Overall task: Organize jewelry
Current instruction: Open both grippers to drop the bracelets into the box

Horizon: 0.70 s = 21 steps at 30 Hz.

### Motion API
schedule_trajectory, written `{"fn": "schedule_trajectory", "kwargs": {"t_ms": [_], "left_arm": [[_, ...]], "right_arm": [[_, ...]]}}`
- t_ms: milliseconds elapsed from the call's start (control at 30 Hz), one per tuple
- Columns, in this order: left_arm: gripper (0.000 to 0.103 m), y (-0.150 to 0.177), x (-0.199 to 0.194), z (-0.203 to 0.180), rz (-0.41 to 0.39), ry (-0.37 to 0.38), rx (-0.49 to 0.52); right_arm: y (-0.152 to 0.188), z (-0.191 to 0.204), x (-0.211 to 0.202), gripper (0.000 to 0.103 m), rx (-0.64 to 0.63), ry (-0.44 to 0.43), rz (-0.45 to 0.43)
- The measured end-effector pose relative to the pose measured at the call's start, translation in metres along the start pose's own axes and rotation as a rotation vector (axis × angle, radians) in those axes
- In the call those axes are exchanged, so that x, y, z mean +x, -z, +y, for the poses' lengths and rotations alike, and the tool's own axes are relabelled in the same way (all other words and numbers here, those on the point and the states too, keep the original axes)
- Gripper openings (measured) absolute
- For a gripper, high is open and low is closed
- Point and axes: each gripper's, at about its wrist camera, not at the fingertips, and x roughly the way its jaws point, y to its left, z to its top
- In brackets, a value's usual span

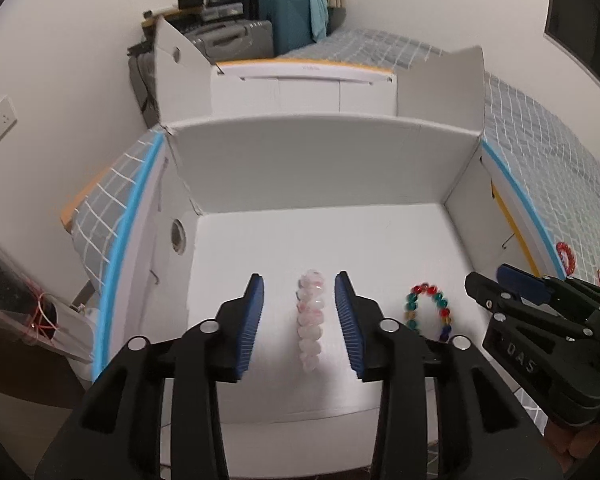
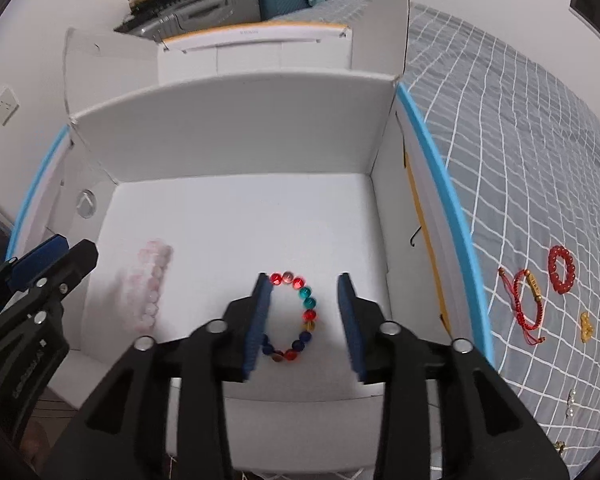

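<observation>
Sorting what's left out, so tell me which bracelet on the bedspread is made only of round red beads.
The red bead bracelet, a closed ring farthest back; the red cord bracelet beside it is string with a gold bar.

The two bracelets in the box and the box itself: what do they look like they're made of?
Pink bracelet: milky, faintly translucent beads, stone or glass by the look.
Multicolour bracelet: clear glossy beads with bright glints, likely glass or acrylic.
Box: matte white cardboard, judging by its folded flaps and thin cut edges.
</observation>
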Motion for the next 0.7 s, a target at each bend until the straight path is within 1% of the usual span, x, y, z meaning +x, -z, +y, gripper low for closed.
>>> {"fn": "schedule_trajectory", "kwargs": {"t_ms": [33, 67, 100, 133, 200, 267, 333, 400, 467, 600, 700], "left_arm": [[0.045, 0.0, -0.004, 0.001, -0.009, 0.0, -0.003], [0.054, 0.0, -0.008, 0.001, -0.021, 0.003, -0.01], [0.059, 0.001, -0.012, 0.002, -0.032, 0.004, -0.012], [0.06, 0.001, -0.016, 0.002, -0.043, 0.003, -0.011], [0.067, 0.0, -0.023, 0.001, -0.061, 0.006, -0.012], [0.07, 0.001, -0.029, -0.001, -0.073, 0.017, -0.014], [0.076, 0.001, -0.036, -0.005, -0.088, 0.029, -0.008], [0.083, 0.002, -0.043, -0.011, -0.106, 0.038, 0.0], [0.087, 0.003, -0.049, -0.017, -0.12, 0.055, 0.0], [0.091, 0.005, -0.061, -0.034, -0.133, 0.108, 0.006], [0.094, 0.007, -0.071, -0.053, -0.154, 0.117, 0.035]], "right_arm": [[0.0, 0.0, -0.004, 0.045, 0.0, 0.0, -0.01], [0.0, -0.001, -0.01, 0.054, 0.002, 0.001, -0.028], [0.0, -0.003, -0.016, 0.06, 0.007, 0.006, -0.045], [0.001, -0.005, -0.021, 0.061, 0.009, 0.011, -0.058], [0.003, -0.01, -0.031, 0.07, 0.018, 0.015, -0.08], [0.006, -0.015, -0.041, 0.075, 0.03, 0.026, -0.105], [0.009, -0.022, -0.054, 0.079, 0.034, 0.046, -0.133], [0.011, -0.032, -0.067, 0.087, 0.053, 0.055, -0.163], [0.013, -0.042, -0.077, 0.091, 0.067, 0.063, -0.184], [0.023, -0.066, -0.1, 0.095, 0.096, 0.09, -0.23], [0.031, -0.082, -0.114, 0.095, 0.118, 0.117, -0.258]]}}
